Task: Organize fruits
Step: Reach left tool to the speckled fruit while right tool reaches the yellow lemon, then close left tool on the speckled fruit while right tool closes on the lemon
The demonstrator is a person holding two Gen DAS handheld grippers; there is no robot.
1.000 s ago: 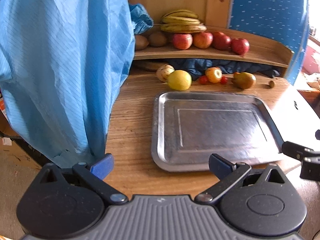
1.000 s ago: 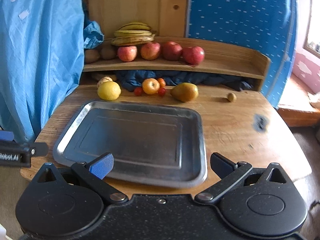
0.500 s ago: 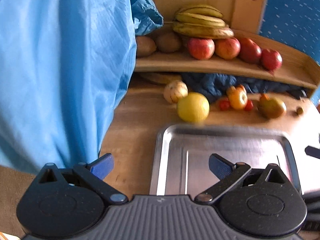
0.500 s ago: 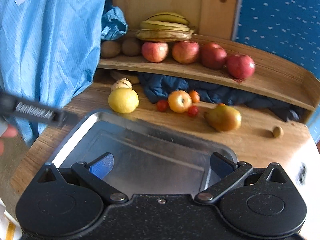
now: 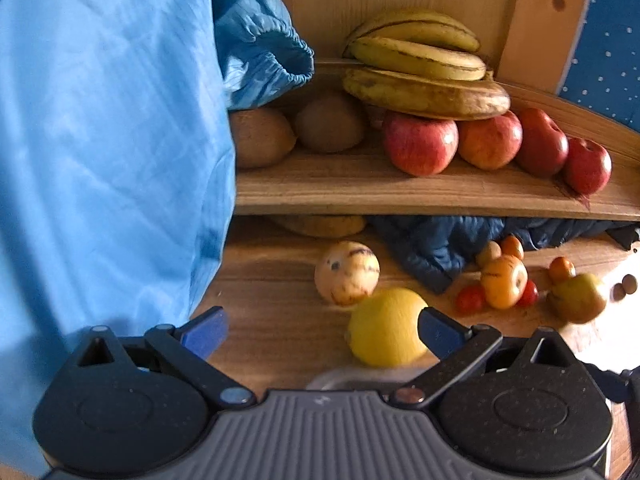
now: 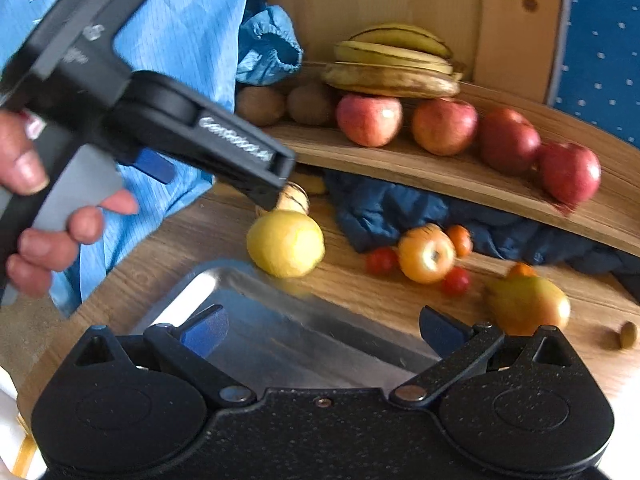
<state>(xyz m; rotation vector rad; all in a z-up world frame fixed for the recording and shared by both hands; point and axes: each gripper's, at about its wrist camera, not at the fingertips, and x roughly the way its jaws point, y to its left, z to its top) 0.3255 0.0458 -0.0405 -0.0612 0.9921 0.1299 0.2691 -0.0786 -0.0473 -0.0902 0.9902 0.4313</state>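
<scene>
A yellow lemon (image 5: 386, 326) lies on the wooden table just behind the metal tray (image 6: 280, 344). My left gripper (image 5: 320, 330) is open and low over the table, its right finger beside the lemon. In the right wrist view the left gripper's body (image 6: 192, 136) reaches in from the left above the lemon (image 6: 285, 243). My right gripper (image 6: 322, 330) is open and empty over the tray. A pale striped fruit (image 5: 346, 273), an orange apple (image 6: 426, 255), cherry tomatoes (image 6: 381, 260) and a pear (image 6: 528, 306) lie on the table.
A wooden shelf (image 5: 400, 188) holds bananas (image 5: 420, 72), red apples (image 5: 420, 144) and kiwis (image 5: 260, 138). A dark blue cloth (image 5: 436, 244) lies under the shelf. A light blue garment (image 5: 108, 140) hangs at the left. Small nuts (image 5: 624, 285) lie far right.
Both grippers have moved forward toward the shelf. The left gripper passed over the tray and now has the lemon beside its right finger. The tray has slid down out of the left view.
</scene>
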